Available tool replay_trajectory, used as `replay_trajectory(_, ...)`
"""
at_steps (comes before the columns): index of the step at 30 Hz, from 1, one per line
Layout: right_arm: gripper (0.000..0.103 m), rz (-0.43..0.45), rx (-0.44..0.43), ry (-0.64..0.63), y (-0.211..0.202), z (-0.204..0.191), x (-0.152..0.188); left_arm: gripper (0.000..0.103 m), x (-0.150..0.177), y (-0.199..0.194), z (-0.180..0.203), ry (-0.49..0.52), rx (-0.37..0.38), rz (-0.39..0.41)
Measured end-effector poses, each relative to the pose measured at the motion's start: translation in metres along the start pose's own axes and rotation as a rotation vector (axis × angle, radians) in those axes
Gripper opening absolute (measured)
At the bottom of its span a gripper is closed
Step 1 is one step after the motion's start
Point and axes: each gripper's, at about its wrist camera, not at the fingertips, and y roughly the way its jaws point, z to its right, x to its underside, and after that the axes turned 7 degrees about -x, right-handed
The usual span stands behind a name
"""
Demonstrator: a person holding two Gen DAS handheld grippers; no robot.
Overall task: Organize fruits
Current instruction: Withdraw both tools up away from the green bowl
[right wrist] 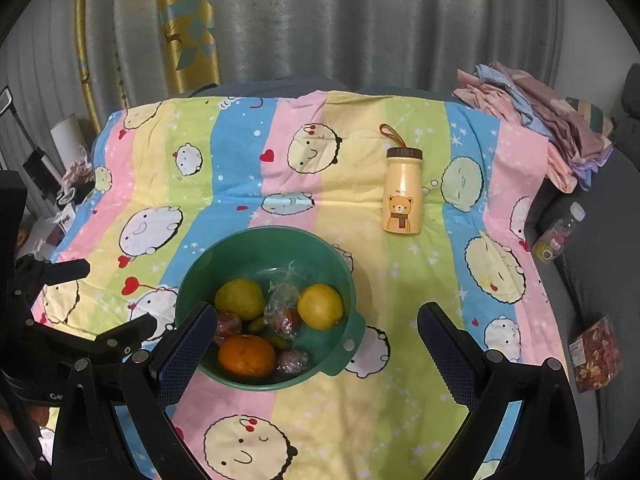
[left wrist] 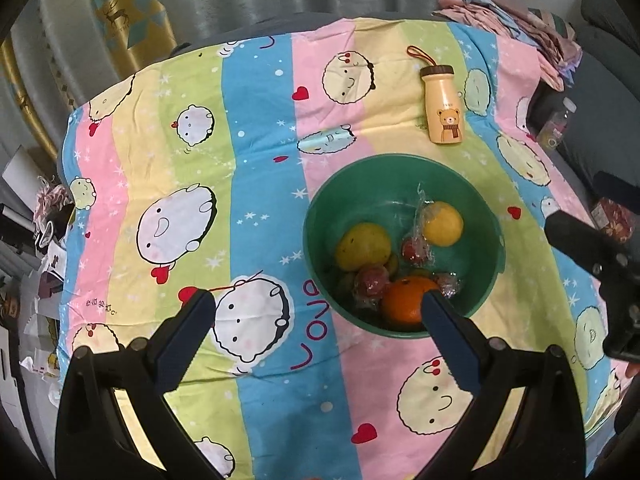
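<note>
Green bowl (right wrist: 356,280) holds an orange (right wrist: 247,354) — plus two lemons (right wrist: 320,306).

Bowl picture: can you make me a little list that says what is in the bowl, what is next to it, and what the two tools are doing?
bowl: green bowl, on the striped cartoon cloth
in the bowl: orange, two yellow fruits, small red fruits in clear wrap
beyond the bowl: yellow bear bottle, lying on the cloth
left tool: open, holding nothing
right tool: open, holding nothing
fruit outside the bowl: none visible
</note>
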Motion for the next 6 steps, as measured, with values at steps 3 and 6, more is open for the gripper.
replay_trajectory(3, 0.1, 0.001, 0.0, 0.001, -0.0006, -0.0002, -0.0009, 0.103, -0.0012, -0.0017, 0.0009, -0.006, -0.018, 0.011)
replay_trajectory(6, 0.1, 0.003, -0.001, 0.0, -0.001, -0.0003, -0.0011, 0.103, -0.004, -0.0011, -0.0007, -0.019, -0.02, 0.013)
